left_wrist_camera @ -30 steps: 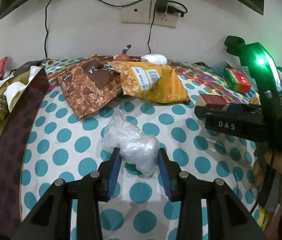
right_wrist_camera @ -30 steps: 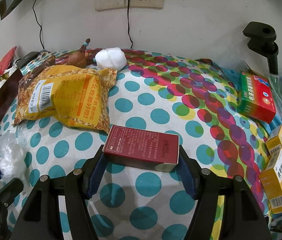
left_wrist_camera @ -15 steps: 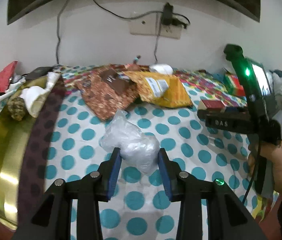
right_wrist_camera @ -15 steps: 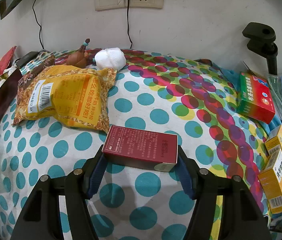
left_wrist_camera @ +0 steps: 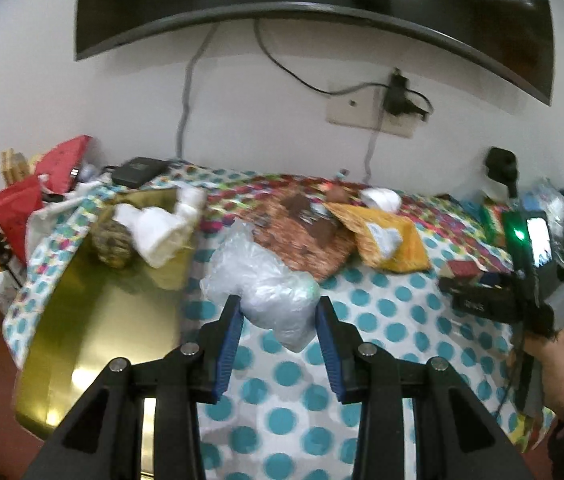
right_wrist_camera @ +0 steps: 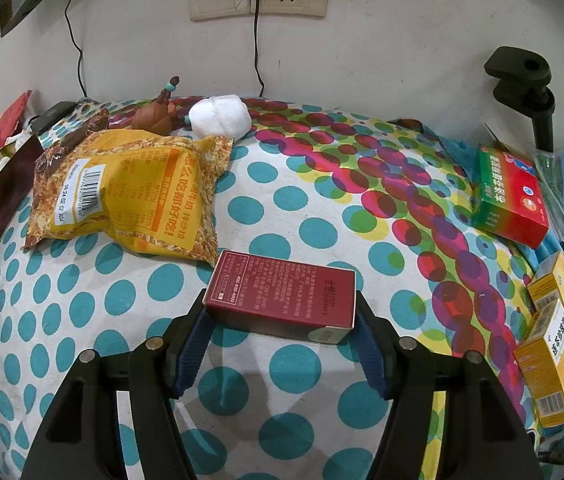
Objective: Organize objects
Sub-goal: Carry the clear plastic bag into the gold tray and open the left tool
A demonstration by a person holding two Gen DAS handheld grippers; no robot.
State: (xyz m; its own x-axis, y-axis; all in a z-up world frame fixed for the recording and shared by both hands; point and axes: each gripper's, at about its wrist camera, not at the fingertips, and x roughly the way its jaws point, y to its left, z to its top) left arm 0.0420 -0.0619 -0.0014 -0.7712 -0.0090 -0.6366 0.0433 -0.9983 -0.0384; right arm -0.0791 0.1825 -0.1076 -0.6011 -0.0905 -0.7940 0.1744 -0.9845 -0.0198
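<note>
Left gripper point(left_wrist_camera: 278, 328) pinches crumpled plastic bag point(left_wrist_camera: 266, 292), lifted toward gold tray point(left_wrist_camera: 94, 328) at table's left edge, likely to drop it there. Right gripper point(right_wrist_camera: 282, 334) clamps maroon box point(right_wrist_camera: 282, 294) near front edge.

In the right wrist view a flat box point(right_wrist_camera: 282, 298) lies at lower centre on the tablecloth point(right_wrist_camera: 302, 216), a snack bag point(right_wrist_camera: 130, 188) lies to its upper left, a rolled sock point(right_wrist_camera: 220, 116) behind that near the wall, and three small boxes point(right_wrist_camera: 510, 196) along the right edge.
</note>
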